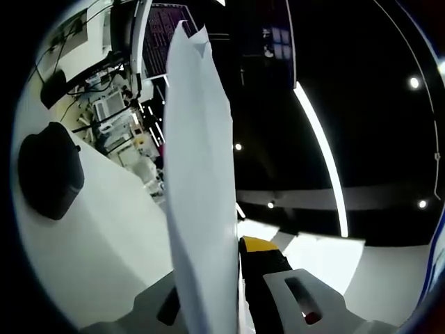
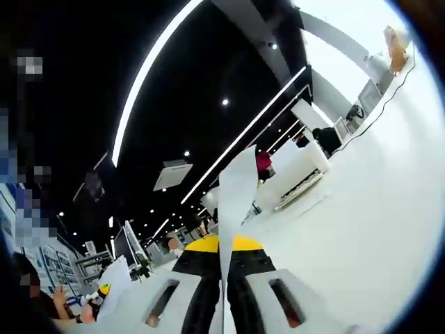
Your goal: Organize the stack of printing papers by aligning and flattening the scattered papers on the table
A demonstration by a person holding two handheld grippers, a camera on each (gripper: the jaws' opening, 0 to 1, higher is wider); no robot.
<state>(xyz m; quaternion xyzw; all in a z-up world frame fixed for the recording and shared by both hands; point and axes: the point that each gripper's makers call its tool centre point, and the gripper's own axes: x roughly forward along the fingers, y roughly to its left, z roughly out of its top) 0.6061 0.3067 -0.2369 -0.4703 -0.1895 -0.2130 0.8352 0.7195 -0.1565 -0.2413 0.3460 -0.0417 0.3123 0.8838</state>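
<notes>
Both grippers clamped on paper, sheets held edge-on

Left gripper (image 1: 233, 306): jaws closed on a stack of white papers (image 1: 201, 195). In the left gripper view the papers rise from between the jaws toward the top of the frame, seen nearly edge-on, fanning slightly, the top corners a little ragged and uneven. Yellow pad visible on the right jaw, touching the paper. Papers are lifted clear of the table, not lying flat on it.

White table (image 1: 104, 229) sits to the left of the papers in this view. A black rounded object (image 1: 50, 169) rests on it, well apart from the papers; cannot tell what it is. Farther back, a dark monitor (image 1: 163, 35) and a cluttered workbench with cables (image 1: 111, 104).

Right gripper (image 2: 224, 278): jaws shut tight on a thin white sheet edge (image 2: 235, 202). In the right gripper view the sheet stands up from between the jaws as a narrow strip, bending slightly to the right at the top. Yellow tips on both jaws press against it from either side.

White surface (image 2: 375, 209) spreads to the right of the gripper. At lower left, the other gripper's end (image 2: 104, 289) shows holding a corner of white paper. Dark ceiling with long light strips (image 2: 149, 76) overhead; a figure in red (image 2: 263, 161) far off behind the strip
</notes>
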